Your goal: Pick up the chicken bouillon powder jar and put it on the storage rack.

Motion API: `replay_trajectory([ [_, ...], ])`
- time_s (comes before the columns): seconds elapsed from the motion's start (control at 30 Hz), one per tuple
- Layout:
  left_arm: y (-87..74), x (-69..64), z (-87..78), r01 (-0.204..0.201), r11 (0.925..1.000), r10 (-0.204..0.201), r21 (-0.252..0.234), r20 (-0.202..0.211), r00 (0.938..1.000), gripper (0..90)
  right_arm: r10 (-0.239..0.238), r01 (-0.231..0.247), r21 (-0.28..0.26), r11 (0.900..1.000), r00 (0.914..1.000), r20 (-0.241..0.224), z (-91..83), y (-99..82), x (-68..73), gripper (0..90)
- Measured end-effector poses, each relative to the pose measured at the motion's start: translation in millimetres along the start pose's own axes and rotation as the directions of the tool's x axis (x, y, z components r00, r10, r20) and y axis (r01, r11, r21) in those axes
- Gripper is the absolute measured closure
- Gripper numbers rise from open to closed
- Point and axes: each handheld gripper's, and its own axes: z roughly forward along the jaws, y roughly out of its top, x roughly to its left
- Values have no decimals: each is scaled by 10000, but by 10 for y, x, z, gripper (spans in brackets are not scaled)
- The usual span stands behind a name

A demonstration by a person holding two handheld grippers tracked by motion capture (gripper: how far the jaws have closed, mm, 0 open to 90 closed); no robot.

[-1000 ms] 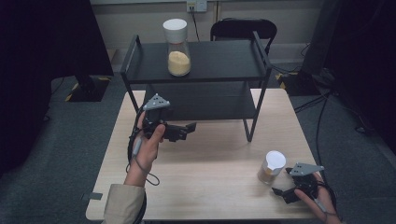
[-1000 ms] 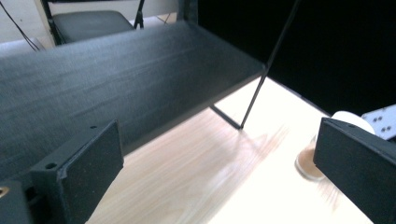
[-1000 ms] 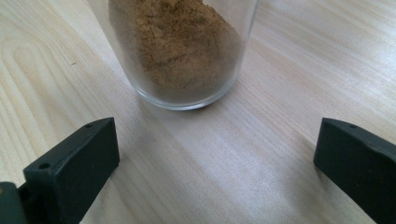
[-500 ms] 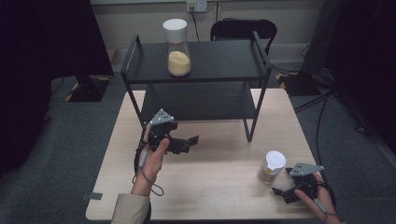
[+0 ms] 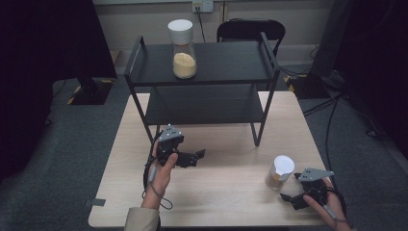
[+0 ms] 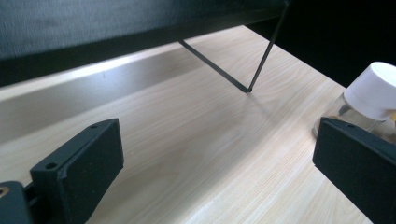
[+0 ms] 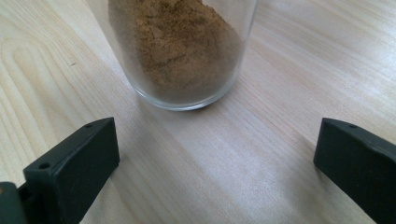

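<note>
Both grippers stand wide open and empty. Nearest, the right gripper [image 5: 294, 198] faces a small jar [image 7: 180, 49] of brown powder, just short of it (likely an approach): advance, then close. Farther, the left gripper [image 5: 193, 158] hovers before the shelf rack [image 5: 202, 79], whose top holds a taller jar [image 5: 183, 48].

jar [image 7: 180, 51]: top cut off by frame | right hand [image 5: 327, 208]: cropped at bottom edge

Bench [image 5: 226, 192] showing pale wood grain. Shelf [image 5: 226, 62] at 12 o'clock showing matte black. Its jar [image 5: 183, 49] showing white lid, yellow powder. Jar [image 5: 279, 172] at 4 o'clock showing white lid, brown powder. Both grippers showing black, grey plates.
</note>
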Motion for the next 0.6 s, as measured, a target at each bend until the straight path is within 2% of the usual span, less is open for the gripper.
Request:
replay_trajectory([
  [0.27,-166,12,57,73,10000,-72,66,-125,9999,12,-3,3,1,10000,10000,0,0,0,0,0],
  [0.6,-333,2,149,45,9988,-30,494,-307,9995,12,1,-1,0,10000,10000,1,0,0,0,0],
])
